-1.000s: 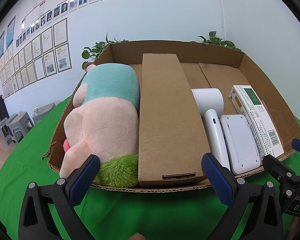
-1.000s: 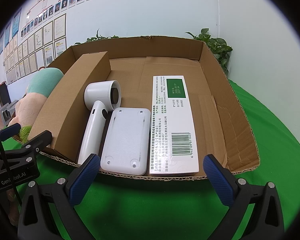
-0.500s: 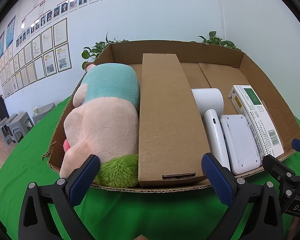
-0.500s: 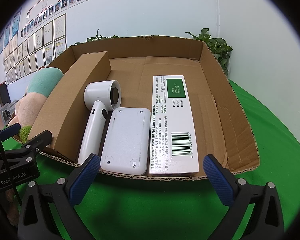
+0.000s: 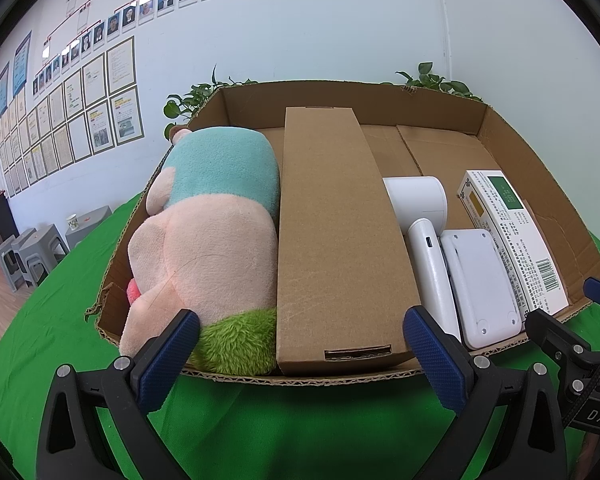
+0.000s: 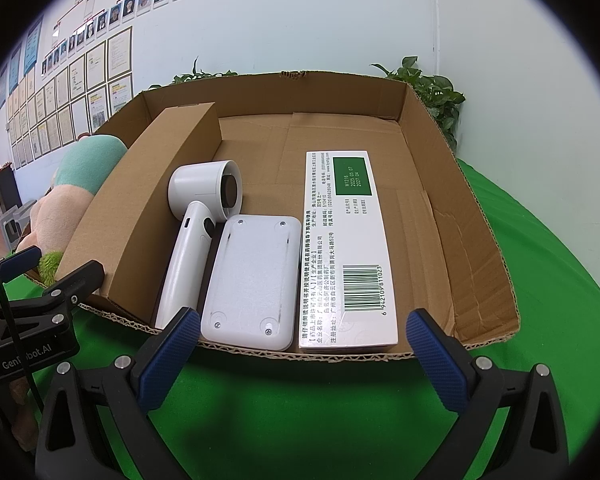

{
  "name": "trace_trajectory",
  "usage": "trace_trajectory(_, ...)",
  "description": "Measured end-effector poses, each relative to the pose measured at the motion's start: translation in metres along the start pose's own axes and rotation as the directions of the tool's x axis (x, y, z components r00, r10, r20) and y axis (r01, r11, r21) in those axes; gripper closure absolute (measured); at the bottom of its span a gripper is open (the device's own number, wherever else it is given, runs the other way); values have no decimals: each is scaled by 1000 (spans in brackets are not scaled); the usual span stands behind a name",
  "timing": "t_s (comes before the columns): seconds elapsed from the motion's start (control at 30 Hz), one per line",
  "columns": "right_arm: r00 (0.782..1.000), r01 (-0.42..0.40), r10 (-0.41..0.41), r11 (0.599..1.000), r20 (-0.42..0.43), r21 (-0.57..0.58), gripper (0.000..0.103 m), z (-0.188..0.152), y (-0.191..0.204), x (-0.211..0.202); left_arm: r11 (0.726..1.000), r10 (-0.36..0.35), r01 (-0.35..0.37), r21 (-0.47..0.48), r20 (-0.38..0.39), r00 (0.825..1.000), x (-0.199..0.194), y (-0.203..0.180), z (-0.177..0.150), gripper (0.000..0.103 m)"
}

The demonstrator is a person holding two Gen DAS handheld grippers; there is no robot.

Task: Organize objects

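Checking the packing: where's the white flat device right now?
In the tray, near its front edge, the white flat device lies between the hair dryer on its left and the medicine box on its right.

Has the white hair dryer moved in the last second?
No. In the right wrist view the hair dryer lies as before, between the tall carton and the white pad.

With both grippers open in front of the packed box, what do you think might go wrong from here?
1. The white handheld device, flat white unit and medicine box lie tightly side by side; gripping one may nudge its neighbours.
2. The plush toy bulges over the cardboard tray wall and might tumble out if bumped.
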State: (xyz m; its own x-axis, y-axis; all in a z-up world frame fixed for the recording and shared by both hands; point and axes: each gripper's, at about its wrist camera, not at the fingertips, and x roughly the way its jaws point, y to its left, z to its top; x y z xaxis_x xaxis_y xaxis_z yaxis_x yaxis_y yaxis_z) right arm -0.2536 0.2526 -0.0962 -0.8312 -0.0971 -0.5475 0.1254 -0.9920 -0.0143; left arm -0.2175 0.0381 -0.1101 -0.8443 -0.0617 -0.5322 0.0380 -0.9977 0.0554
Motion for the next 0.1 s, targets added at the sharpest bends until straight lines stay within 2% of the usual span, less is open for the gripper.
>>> trace_trajectory(0.1, 1000, 0, 0, 1000, 0, 0, 0, 0, 0, 0, 1000, 3, -3, 5, 1, 1000, 1, -1, 0, 0)
